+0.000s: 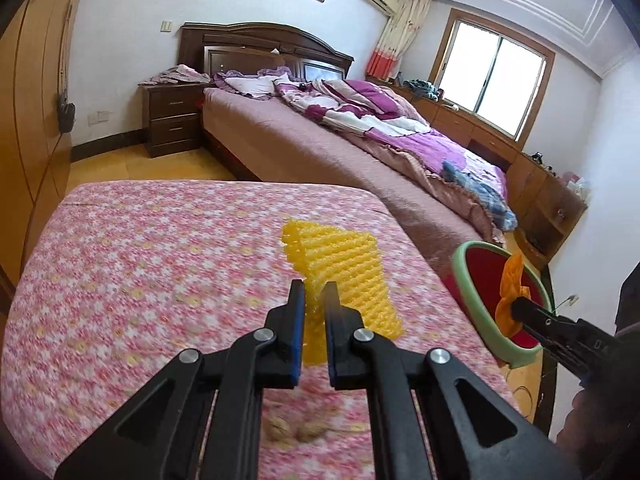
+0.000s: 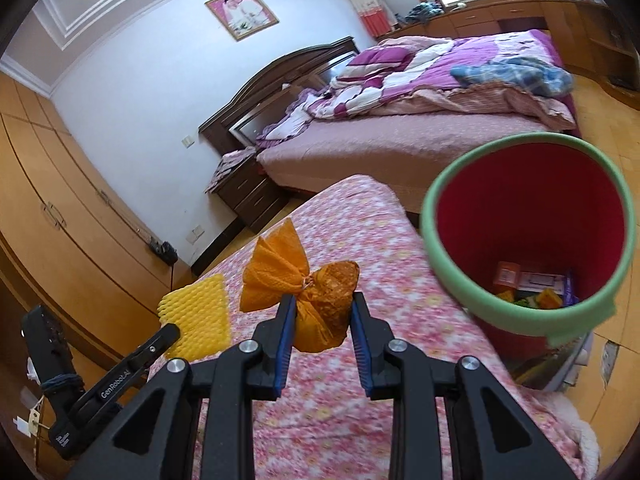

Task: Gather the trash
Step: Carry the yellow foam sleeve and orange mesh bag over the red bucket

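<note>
Over the flowered pink tabletop (image 1: 120, 264), both grippers are carrying trash, so the collecting is looking partly done. The left gripper (image 1: 313, 292) is pinching a yellow foam net (image 1: 340, 264) between its blue pads, holding it up above the cloth. The right gripper (image 2: 323, 308) is clamping an orange mesh bag (image 2: 316, 304), tied at its middle, and is pointing toward the red bin (image 2: 528, 216) with the green rim, which is standing just beside the table's right edge. Inside the bin, a few wrappers (image 2: 532, 284) are already lying at the bottom, so earlier pieces appear to be collected. Neither held piece is inside the bin yet: from the left camera the orange bag is hanging at about the bin's mouth, while the yellow net is well apart from it. On the cloth below the left gripper, some small brownish bits (image 1: 296, 432) are lying blurred; they may be trash left to gather, though that cannot be told.
</note>
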Motion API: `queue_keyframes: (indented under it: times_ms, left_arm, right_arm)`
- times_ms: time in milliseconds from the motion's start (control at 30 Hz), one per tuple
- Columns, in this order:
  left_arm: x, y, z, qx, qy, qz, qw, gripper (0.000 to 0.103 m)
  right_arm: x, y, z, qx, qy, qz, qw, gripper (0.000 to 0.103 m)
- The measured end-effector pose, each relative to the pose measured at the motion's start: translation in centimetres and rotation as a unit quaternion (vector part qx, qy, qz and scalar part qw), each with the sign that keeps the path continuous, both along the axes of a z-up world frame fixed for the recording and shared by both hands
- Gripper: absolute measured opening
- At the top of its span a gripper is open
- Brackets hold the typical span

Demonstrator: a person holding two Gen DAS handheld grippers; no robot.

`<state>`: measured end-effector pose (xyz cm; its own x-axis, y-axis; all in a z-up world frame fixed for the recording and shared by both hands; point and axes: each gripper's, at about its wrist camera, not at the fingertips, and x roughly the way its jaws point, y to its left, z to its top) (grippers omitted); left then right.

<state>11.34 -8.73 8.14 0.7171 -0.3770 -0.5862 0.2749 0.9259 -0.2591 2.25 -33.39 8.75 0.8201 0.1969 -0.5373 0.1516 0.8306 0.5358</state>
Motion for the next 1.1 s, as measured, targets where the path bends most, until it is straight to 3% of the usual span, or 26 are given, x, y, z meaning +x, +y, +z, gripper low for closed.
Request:
queue_keyframes:
  times_ms: [500, 800, 1100]
  left_arm:
    - [-1.2, -9.7, 1.0, 0.005, 0.002, -0.081, 0.9967, 0.008]
    - [0.3, -17.2, 0.3, 0.025, 0.003, -0.150, 0.9883, 0.008]
    - [2.2, -22.2, -2.1, 0.038, 0.023, -0.187, 0.9814, 0.008]
  right_arm:
    - [-5.6, -8.6, -0.9, -0.017, -0.009, -0.119, 0.993, 0.030]
    - [-6.1, -13.7, -3.0, -0.002, 0.005, -0.162, 0.987, 0.031]
    - [-4.8, -15.5, -4.1, -0.019, 0.015, -0.168, 0.985, 0.031]
